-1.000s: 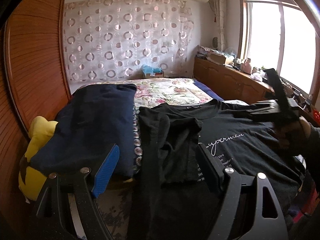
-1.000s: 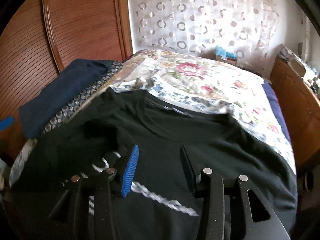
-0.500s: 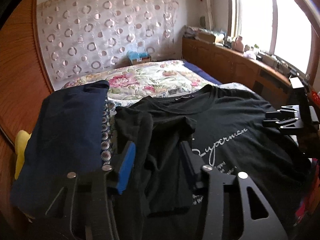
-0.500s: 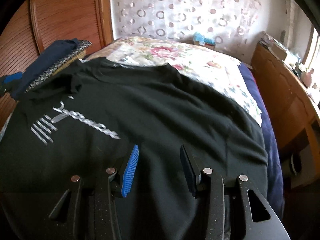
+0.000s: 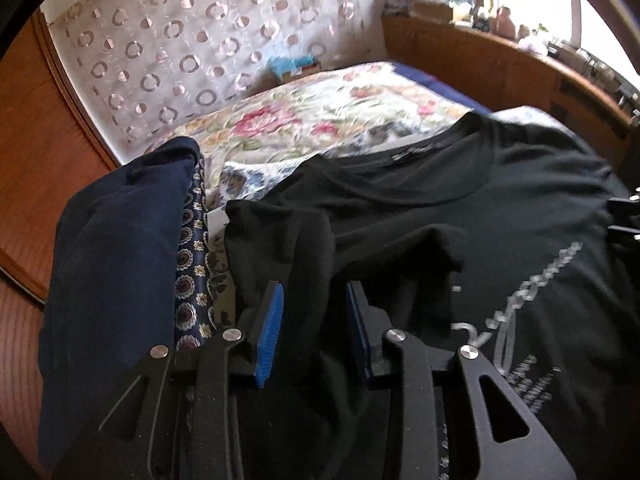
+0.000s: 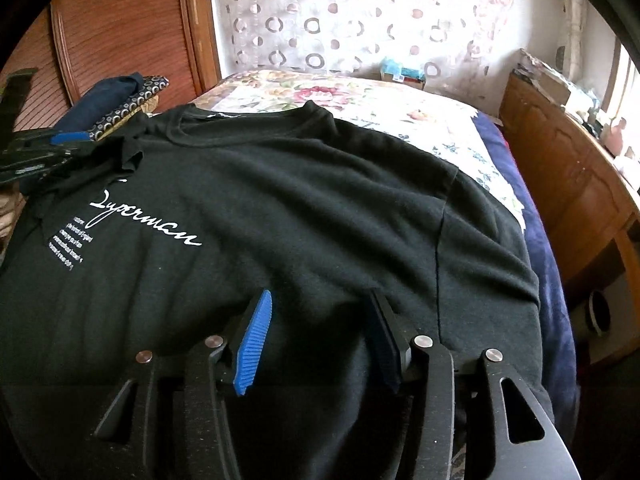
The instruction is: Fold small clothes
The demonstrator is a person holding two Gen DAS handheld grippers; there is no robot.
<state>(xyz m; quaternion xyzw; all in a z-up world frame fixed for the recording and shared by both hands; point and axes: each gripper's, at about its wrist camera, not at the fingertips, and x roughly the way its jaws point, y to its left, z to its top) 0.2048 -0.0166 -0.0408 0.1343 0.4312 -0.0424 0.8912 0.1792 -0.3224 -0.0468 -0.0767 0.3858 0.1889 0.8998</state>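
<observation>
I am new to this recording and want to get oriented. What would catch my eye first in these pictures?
First, the large black cotton T-shirt with white script lettering, spread over the floral bedspread, its one sleeve folded inward. Next, the folded navy blue garment beside it, near the wooden wardrobe. The left gripper is closing over the folded part; the right gripper is opening above the shirt's lower part.

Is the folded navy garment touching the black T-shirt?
Apart. The left wrist view shows the navy garment separated from the black T-shirt by a strip of patterned fabric and floral bedspread.

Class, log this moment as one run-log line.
left gripper: closing over folded sleeve | right gripper: opening above black T-shirt | fold: unfinished
</observation>
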